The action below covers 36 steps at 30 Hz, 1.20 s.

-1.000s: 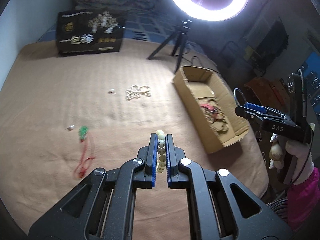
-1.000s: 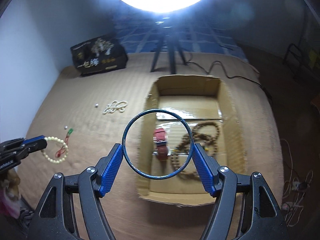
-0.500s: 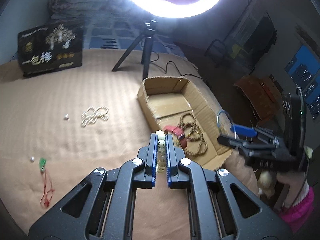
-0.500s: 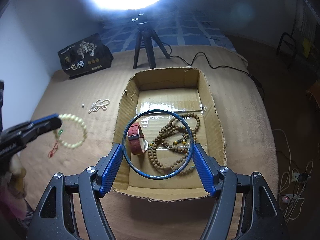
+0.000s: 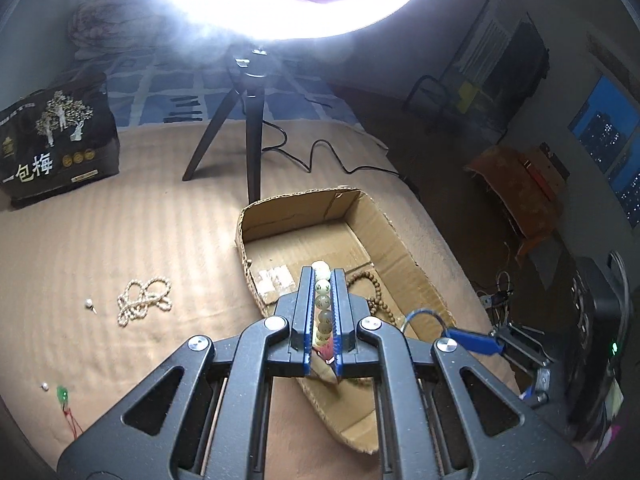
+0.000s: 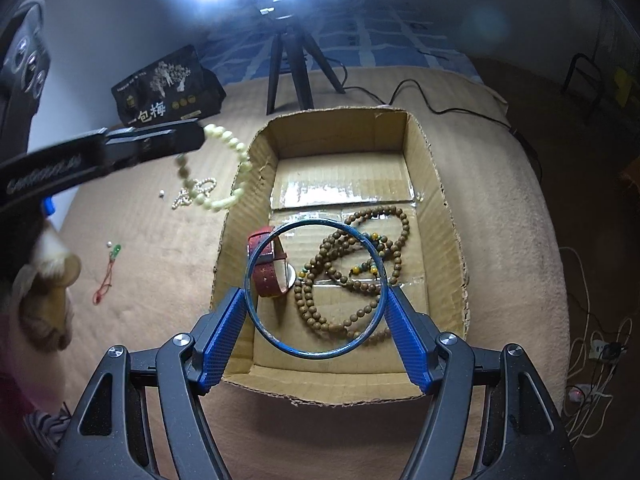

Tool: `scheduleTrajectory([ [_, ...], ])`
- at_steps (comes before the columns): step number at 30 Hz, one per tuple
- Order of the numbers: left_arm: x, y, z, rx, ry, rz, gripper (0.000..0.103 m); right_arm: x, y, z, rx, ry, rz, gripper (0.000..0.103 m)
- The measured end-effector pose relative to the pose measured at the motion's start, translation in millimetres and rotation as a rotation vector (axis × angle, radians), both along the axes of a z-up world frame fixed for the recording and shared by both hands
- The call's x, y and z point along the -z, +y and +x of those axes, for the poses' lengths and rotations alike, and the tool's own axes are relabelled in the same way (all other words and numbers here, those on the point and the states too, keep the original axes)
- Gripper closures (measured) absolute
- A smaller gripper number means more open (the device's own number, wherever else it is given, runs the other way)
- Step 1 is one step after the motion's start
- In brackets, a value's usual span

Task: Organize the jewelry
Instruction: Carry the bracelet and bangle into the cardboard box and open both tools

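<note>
Bedding in tan [image 6: 500,208] spreads under everything we see, with a ring light tripod [image 6: 290,68] and a black printed bag [image 6: 168,86] standing at its far side. Next in size is the open cardboard box [image 6: 436,184], which holds a long string of brown wooden beads [image 6: 352,276] beside a red-strapped watch [image 6: 268,276]. Over its near end our right gripper [image 6: 316,312] has its blue fingers [image 6: 224,336] spread wide and pressed against the sides of a thin blue bangle [image 6: 316,354] (held upright, facing the camera). Our left gripper [image 5: 322,276] is clamped nearly closed on a pale bead bracelet [image 6: 230,168], which dangles over the box's left wall. Left on the bedding, well apart from the box: a cream bead strand [image 5: 142,300], a green charm on red cord [image 6: 108,270], and two tiny pearl studs [image 5: 90,305].
</note>
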State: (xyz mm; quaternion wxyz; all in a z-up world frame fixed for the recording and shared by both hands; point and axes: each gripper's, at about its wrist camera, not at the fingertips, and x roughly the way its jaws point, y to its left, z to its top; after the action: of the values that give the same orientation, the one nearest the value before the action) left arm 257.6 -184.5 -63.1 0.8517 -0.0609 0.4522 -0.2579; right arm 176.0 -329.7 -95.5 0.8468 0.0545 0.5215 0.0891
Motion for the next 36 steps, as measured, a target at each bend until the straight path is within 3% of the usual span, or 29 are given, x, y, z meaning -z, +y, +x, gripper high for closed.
scheduleTrajectory([
  [11, 16.0, -11.2, 16.6, -0.019, 0.024, 0.041, 0.098, 9.2, 4.2, 0.2, -0.016, 0.028, -0.013, 0.033],
  [26, 10.9, -7.0, 12.6, -0.037, 0.015, 0.056, 0.097, 14.3, 10.2, 1.4, -0.016, 0.032, -0.073, 0.032],
  [36, 1.2, 5.9, 5.9, -0.054, -0.006, 0.061, 0.097, 1.5, 8.3, 0.3, 0.011, -0.012, -0.058, 0.032],
])
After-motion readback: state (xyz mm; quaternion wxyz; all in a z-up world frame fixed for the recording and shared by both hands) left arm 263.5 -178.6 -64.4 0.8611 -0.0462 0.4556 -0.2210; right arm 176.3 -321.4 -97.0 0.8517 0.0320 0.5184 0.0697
